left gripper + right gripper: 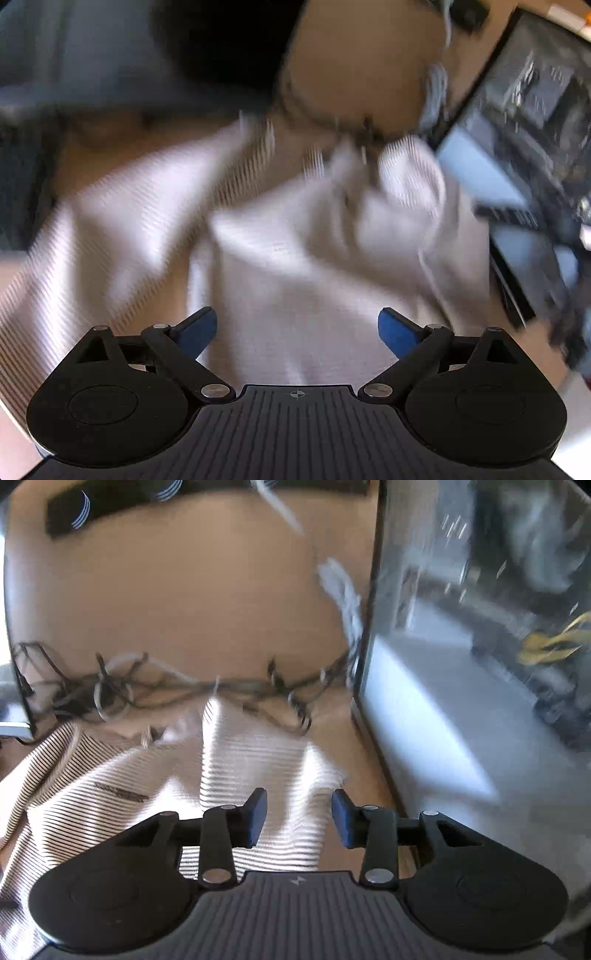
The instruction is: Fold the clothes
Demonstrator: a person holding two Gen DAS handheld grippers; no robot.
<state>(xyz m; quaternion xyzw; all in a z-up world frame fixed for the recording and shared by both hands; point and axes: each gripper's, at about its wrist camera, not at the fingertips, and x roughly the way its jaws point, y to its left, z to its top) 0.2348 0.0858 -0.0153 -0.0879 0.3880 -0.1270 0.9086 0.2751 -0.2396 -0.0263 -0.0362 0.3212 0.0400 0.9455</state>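
The brown wooden table carries a crumpled white garment with thin dark stripes, near tangled cables. It looks light, soft and limp, best pinched at an edge or corner. Bunched so, its long axis cannot be told. The left gripper has wide open, empty jaws; the right gripper is partly open, holding nothing.

Tangled cables lie on the wooden table.
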